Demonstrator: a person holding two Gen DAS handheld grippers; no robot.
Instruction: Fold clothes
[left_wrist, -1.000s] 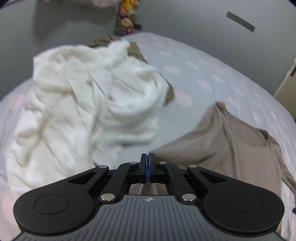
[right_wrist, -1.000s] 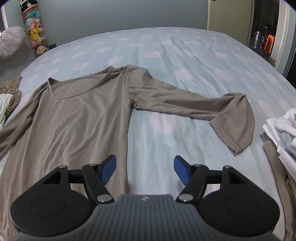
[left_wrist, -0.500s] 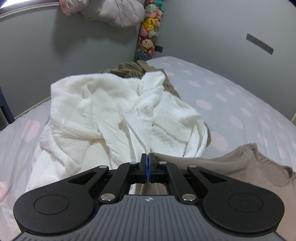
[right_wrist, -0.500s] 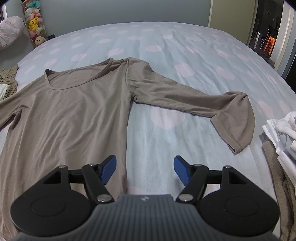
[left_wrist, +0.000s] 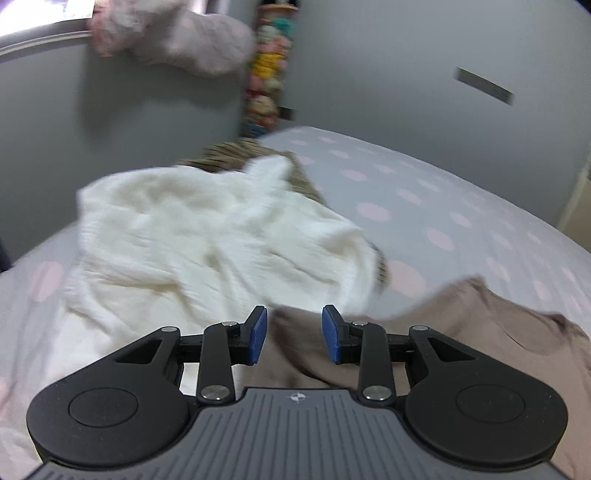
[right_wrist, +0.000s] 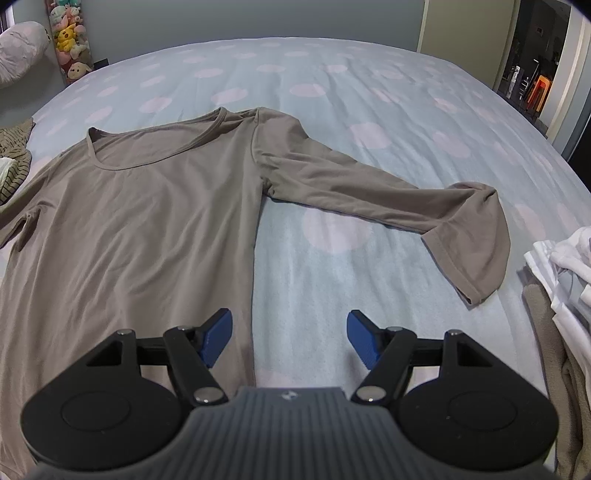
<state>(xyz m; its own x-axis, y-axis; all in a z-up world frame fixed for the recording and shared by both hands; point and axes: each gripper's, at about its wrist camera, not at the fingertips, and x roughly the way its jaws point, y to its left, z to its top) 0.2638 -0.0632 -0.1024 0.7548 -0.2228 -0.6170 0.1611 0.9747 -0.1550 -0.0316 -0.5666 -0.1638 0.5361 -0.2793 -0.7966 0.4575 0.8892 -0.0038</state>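
You are working over a bed (right_wrist: 332, 110) covered in a pale blue sheet with pink dots, which fills most of both views. Grey walls (left_wrist: 388, 74) rise behind it, and a hanging column of plush toys (right_wrist: 70, 40) marks the corner. At the far right, an open doorway (right_wrist: 532, 70) shows a darker room.

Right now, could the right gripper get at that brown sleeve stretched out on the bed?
Probably yes. The right gripper is open and empty, and only bare bedsheet lies between it and the sleeve, which lies flat and uncovered.
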